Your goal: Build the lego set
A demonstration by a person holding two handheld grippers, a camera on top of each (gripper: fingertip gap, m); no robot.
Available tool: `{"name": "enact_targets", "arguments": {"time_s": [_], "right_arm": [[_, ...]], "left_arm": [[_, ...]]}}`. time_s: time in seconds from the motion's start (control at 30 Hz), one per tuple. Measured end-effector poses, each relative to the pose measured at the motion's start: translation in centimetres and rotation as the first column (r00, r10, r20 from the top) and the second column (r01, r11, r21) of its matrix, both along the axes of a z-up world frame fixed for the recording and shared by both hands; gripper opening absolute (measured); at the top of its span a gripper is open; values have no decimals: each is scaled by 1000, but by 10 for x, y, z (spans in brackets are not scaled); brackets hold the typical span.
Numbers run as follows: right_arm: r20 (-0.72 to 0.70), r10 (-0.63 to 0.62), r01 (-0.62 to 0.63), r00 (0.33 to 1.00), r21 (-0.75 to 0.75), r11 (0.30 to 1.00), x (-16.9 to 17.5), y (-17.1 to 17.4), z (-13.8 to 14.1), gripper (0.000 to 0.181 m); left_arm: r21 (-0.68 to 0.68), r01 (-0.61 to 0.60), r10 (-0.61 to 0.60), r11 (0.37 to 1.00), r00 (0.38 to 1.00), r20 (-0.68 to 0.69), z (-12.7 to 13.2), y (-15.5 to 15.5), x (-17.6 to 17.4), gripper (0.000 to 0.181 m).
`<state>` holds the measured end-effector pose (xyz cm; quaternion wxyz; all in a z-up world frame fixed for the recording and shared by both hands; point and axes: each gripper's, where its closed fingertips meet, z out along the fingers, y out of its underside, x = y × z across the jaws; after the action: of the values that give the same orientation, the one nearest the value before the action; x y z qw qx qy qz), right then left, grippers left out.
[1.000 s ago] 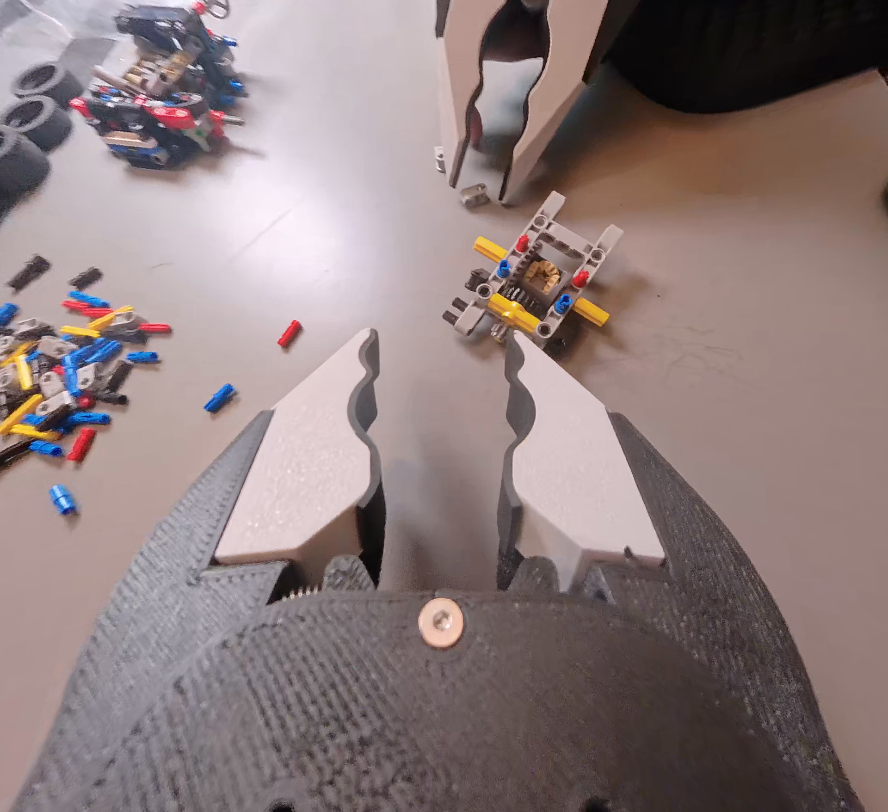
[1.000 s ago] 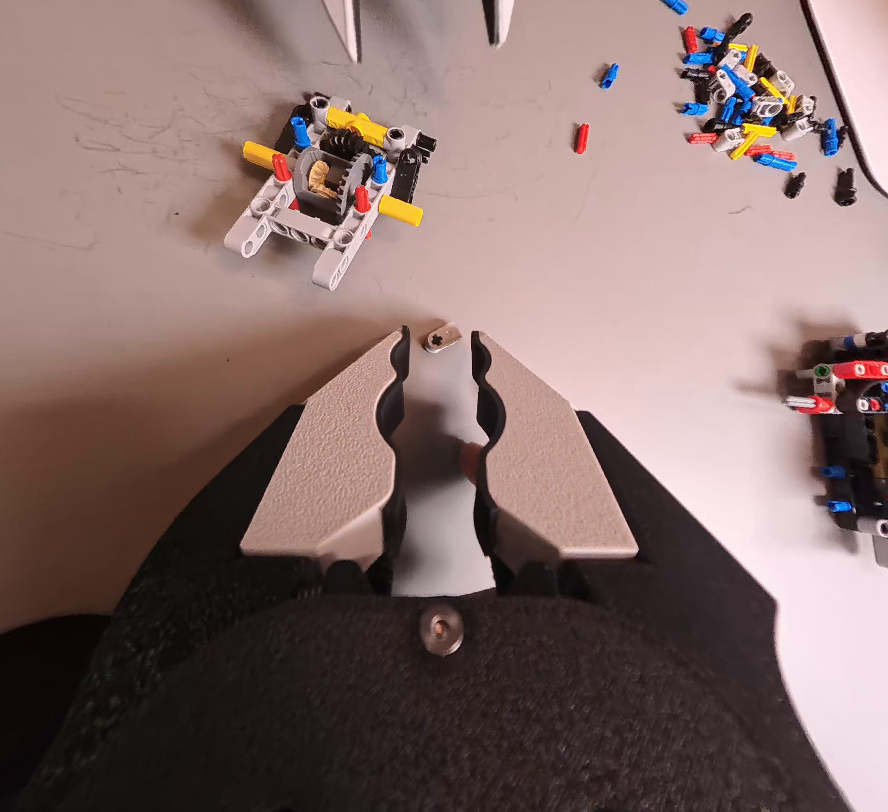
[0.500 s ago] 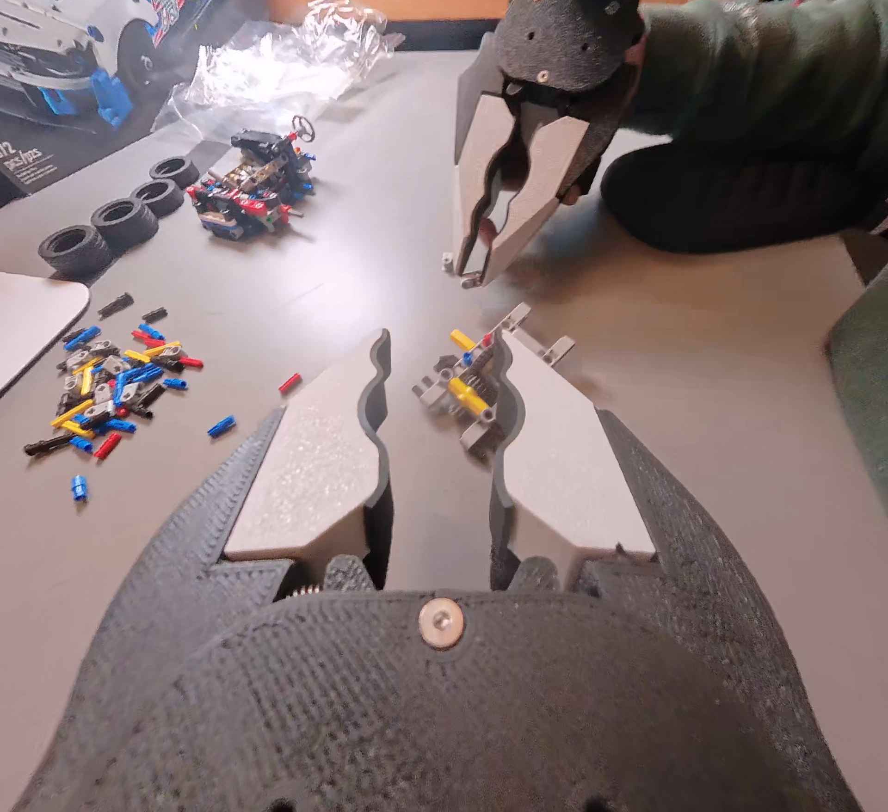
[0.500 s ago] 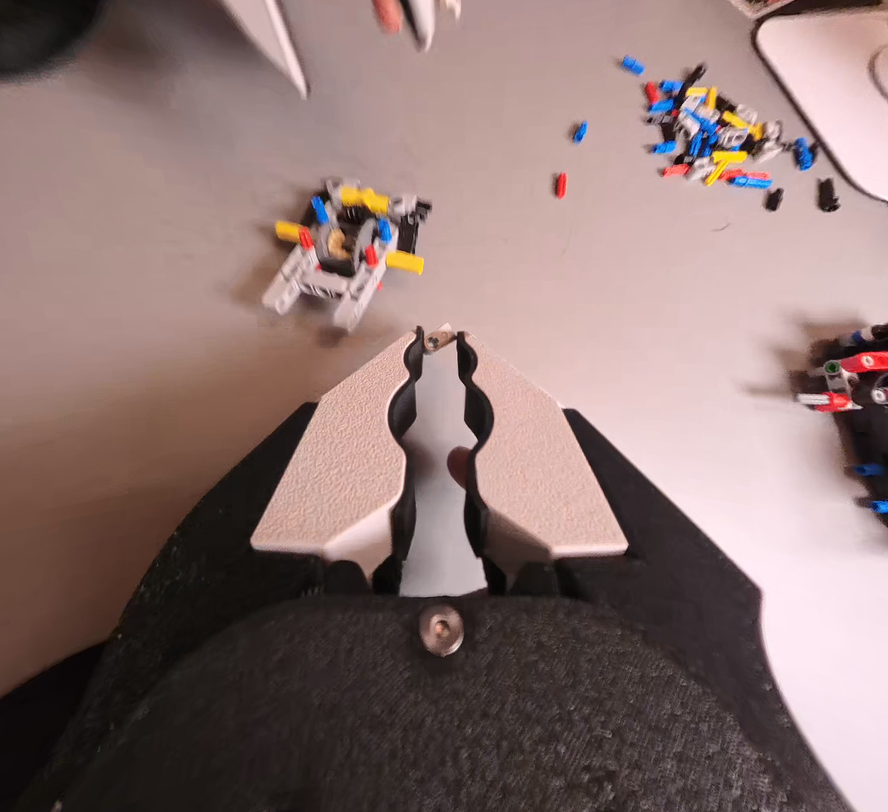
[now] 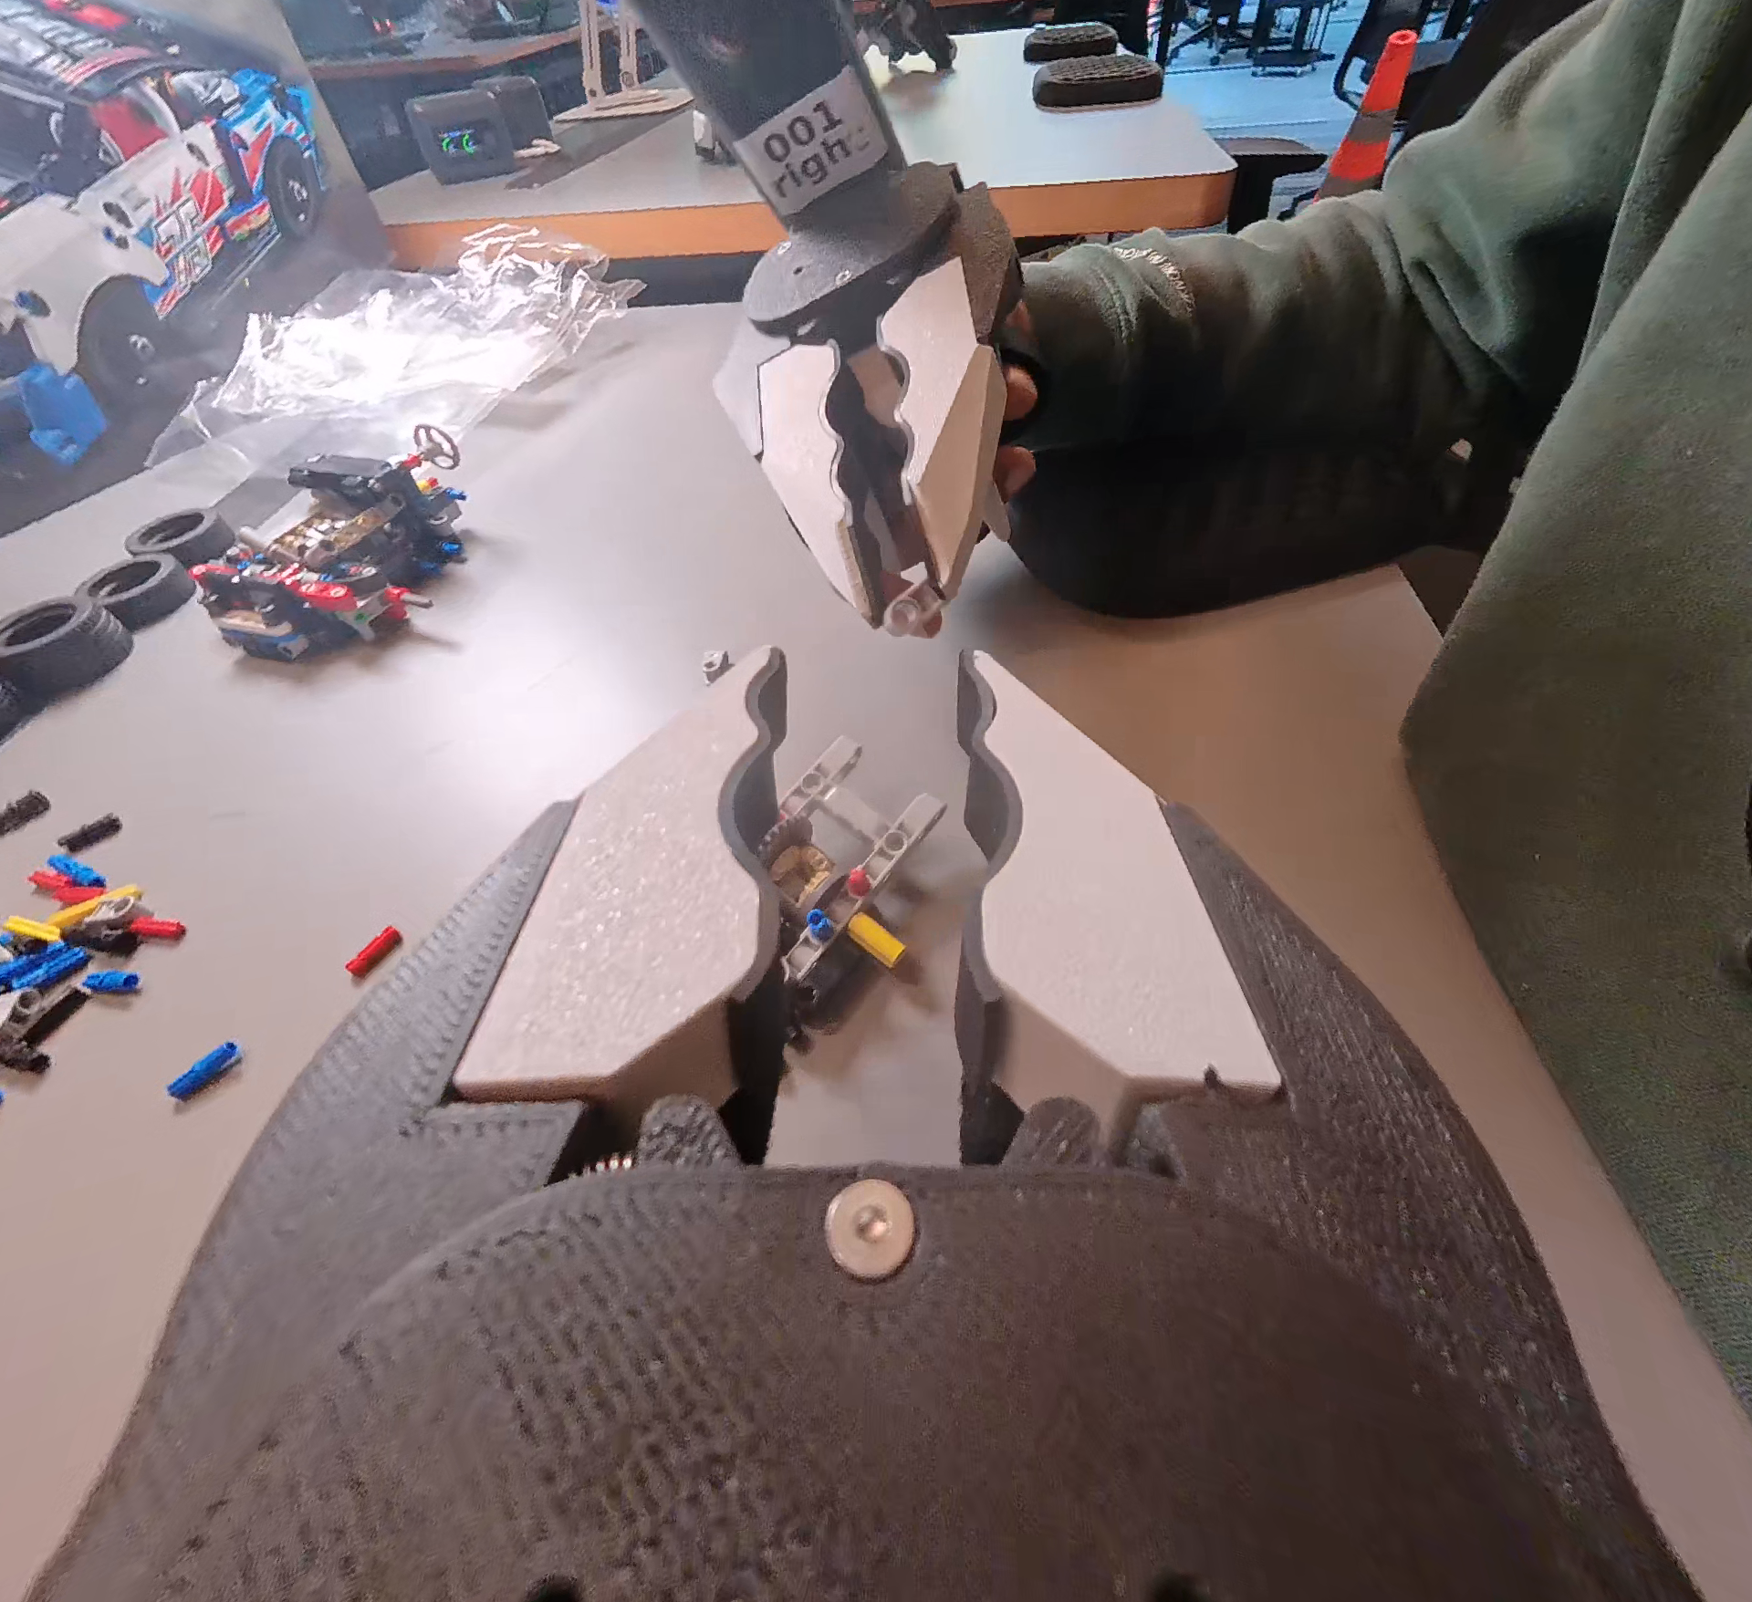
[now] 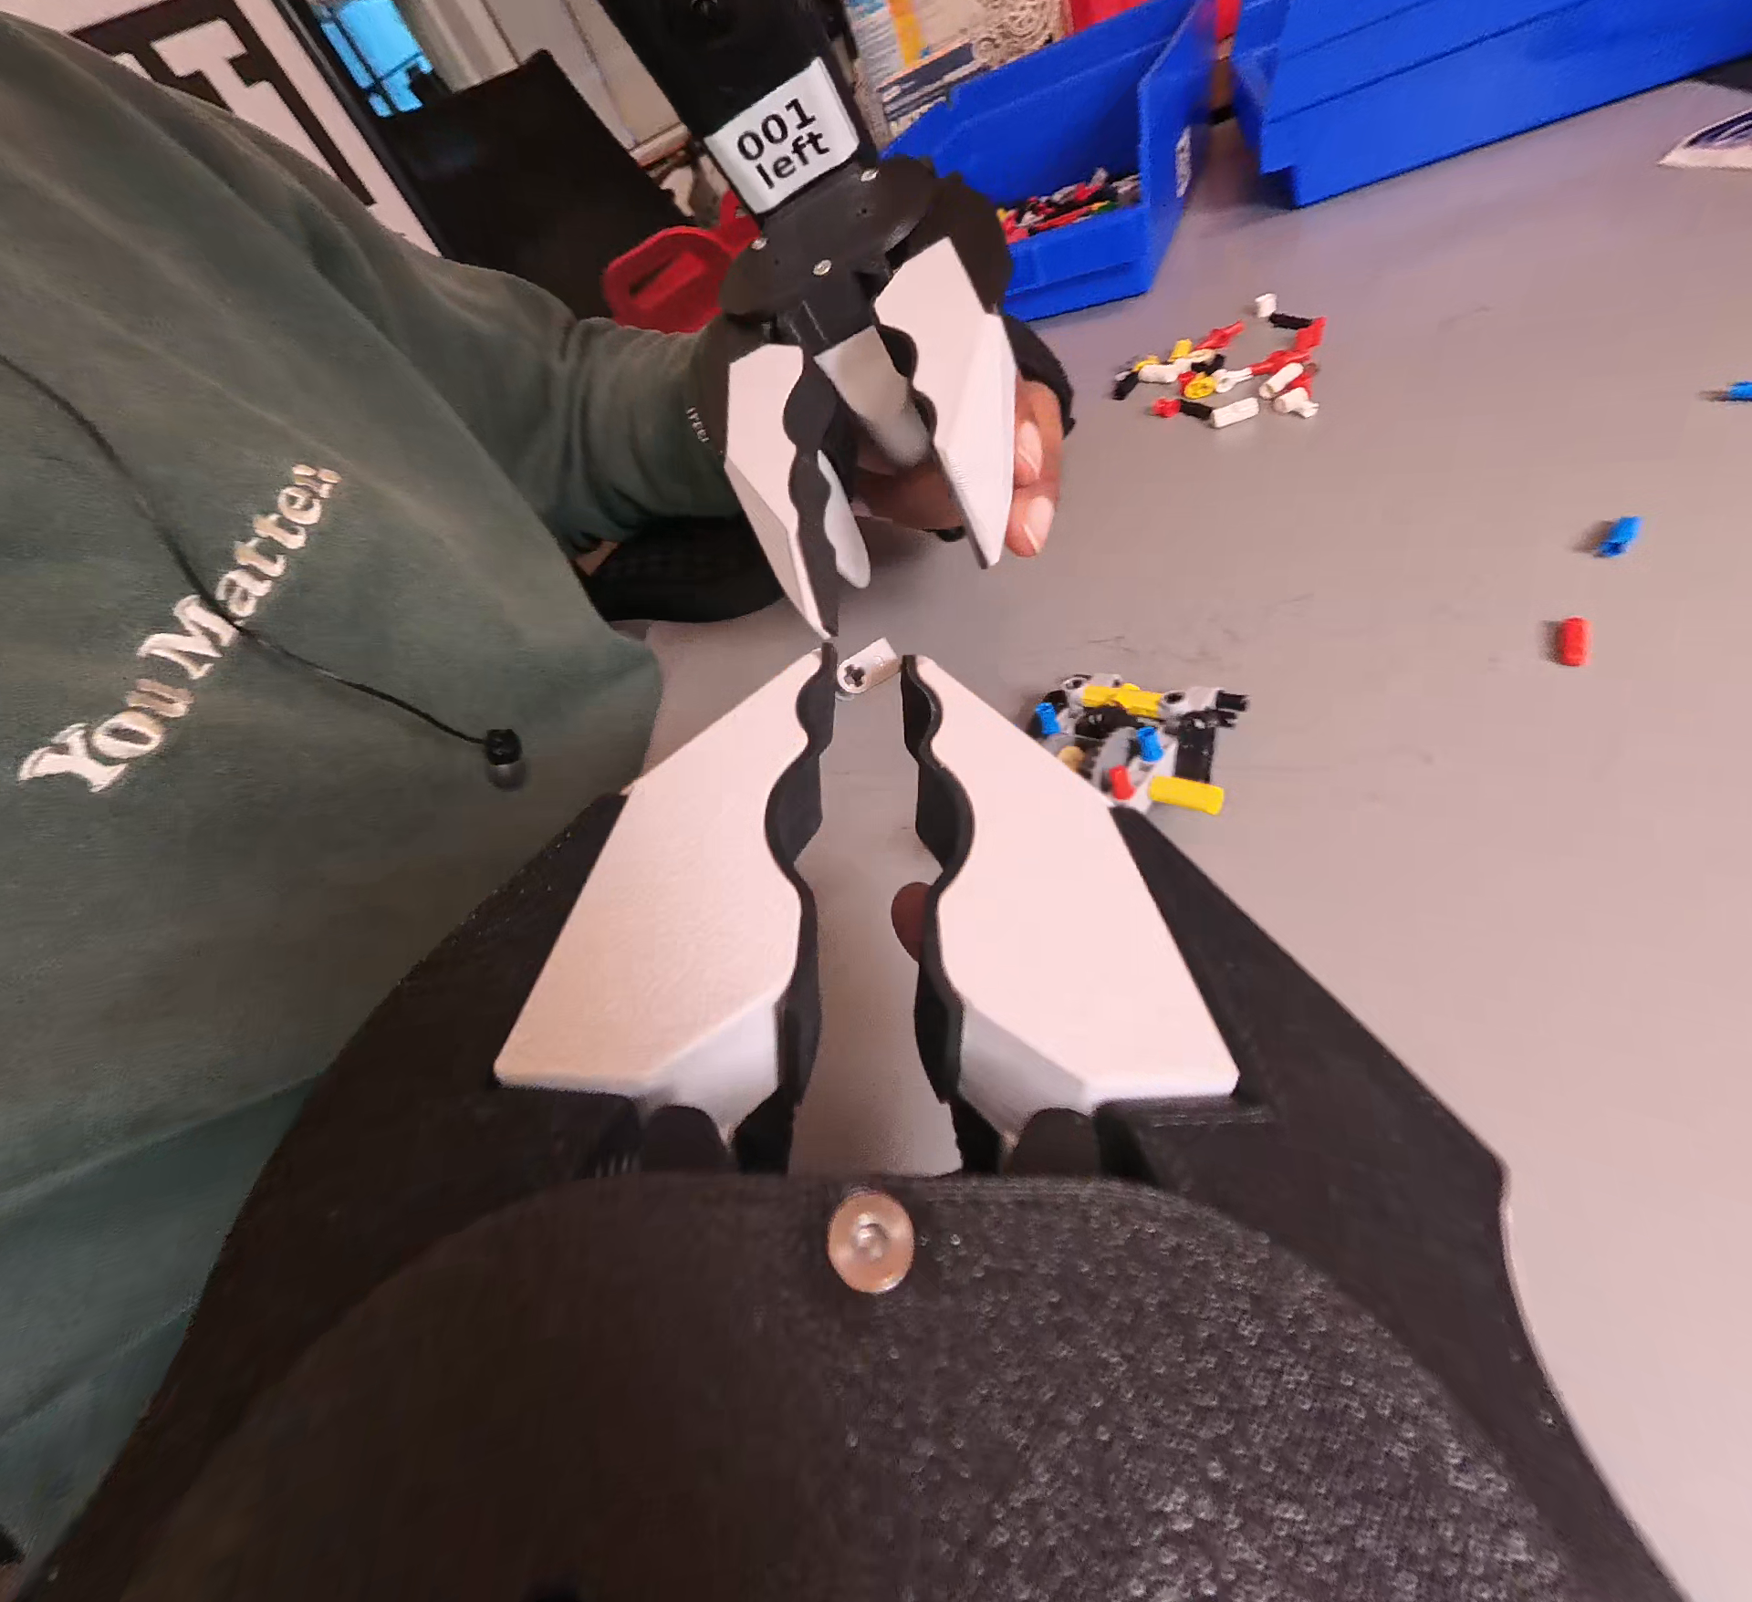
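Between the spread jaws of the left gripper [image 5: 870, 675], in the left wrist view, the gearbox [image 5: 847, 869] is lying flat on the table [image 5: 569, 703], untouched by either finger. Past it the right gripper [image 5: 908, 609] is hanging above the table, pinching a small grey connector [image 5: 908, 611] at its tips. Toward the far left corner a chassis [image 5: 332, 547] is sitting beside black tyres [image 5: 104, 609] and a crumpled plastic bag [image 5: 398, 334], with the set's box [image 5: 142, 163] standing behind. Loose pins [image 5: 66, 940] are lying at the left edge.

From the right wrist view, the right gripper [image 6: 867, 667] is clamping the connector [image 6: 865, 667] at its very tips, off the table [image 6: 1375, 798]. Opposite, the left gripper [image 6: 910, 599] is pointing down with its jaws apart, holding nothing. Just right of the tips the gearbox [image 6: 1133, 737] is resting on the table. Blue bins [image 6: 1422, 21] are standing along the far edge; the nearest is holding mixed small parts [image 6: 1062, 196]. More pieces [image 6: 1223, 372] are lying scattered before it.
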<state>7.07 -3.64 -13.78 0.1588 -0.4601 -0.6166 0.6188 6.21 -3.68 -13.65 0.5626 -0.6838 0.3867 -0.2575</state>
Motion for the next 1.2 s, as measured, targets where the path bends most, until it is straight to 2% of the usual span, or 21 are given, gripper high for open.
{"name": "enact_targets", "arguments": {"time_s": [0.17,0.4,0.53,0.7,1.07,1.2], "right_arm": [[22,77,-75,997,-72,995,4,-12,2,12],[70,118,-110,990,-114,987,4,-19,-5,12],[72,118,-108,990,-133,985,3,-18,-5,12],[49,113,-104,992,-164,981,4,-15,2,12],[42,138,-126,990,-215,968,4,-17,5,12],[47,157,-139,986,-271,953,2,-21,8,11]], "left_arm": [[66,56,-52,996,997,-64,-1,-9,11,32],[84,113,-102,990,987,-125,-7,-18,19,4],[86,94,-84,992,990,-114,-6,-15,15,6],[68,76,-70,995,994,-85,-7,-11,11,28],[105,85,-77,991,994,-76,-3,-13,18,14],[124,98,-91,987,994,-62,1,-15,20,15]]}}
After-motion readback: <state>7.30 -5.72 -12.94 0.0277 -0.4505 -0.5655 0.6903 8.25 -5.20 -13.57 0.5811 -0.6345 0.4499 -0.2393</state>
